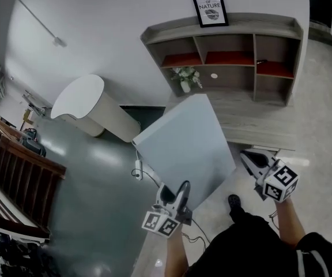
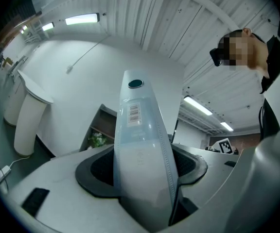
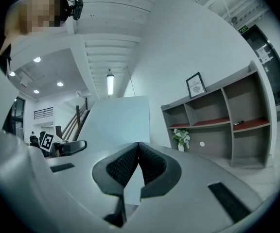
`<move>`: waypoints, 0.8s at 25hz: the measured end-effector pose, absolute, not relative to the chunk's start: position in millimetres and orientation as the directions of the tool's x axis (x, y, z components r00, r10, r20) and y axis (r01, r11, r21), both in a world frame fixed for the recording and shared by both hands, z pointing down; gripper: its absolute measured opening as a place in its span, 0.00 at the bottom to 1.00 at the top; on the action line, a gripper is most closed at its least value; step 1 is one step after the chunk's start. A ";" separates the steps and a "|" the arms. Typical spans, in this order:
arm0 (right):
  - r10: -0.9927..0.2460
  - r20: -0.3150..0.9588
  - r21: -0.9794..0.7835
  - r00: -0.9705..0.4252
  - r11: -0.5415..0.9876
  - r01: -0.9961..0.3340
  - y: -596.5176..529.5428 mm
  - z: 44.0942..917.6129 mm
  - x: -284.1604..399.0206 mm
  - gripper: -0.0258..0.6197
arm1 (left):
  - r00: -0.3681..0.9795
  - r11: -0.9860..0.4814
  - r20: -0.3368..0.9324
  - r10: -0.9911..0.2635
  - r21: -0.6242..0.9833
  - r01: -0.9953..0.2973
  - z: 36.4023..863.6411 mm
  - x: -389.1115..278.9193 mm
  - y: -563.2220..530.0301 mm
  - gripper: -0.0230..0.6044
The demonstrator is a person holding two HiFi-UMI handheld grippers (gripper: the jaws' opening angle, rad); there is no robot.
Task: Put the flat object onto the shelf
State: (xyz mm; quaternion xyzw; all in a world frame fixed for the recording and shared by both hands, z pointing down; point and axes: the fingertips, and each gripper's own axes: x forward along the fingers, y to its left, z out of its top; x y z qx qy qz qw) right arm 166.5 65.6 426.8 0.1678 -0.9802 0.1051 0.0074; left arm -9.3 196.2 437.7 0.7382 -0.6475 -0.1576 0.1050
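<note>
Since flat object point(image 1: 186, 149) is broad and thin, left hand-held gripper point(image 1: 182, 188) clamps its lower edge, panel raised, tilted, facing shelf point(image 1: 241, 25), well apart, not yet placed. Right hand-held gripper point(image 1: 248, 157): jaws together, empty, beside panel; 1 grip only, likely wobble-prone.

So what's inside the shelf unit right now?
Red liners line the three upper compartments of the shelf unit; a small dark item lies in the right one. A potted plant stands lower left. The flat panel covers part of the base in front.
</note>
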 end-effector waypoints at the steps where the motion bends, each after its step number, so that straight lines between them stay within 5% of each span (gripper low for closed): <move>1: -0.321 0.044 -0.206 -0.946 0.923 -0.323 56.6 425.4 160.6 0.06 | 0.106 -0.134 -0.098 -0.990 0.357 -0.925 434.3 -13.9 188.9 0.52; 20: -0.257 0.049 -0.245 -0.965 0.934 -0.262 -49.0 441.3 96.8 0.06 | -0.004 -0.047 -0.122 -0.992 0.417 -0.908 436.8 -75.5 111.7 0.52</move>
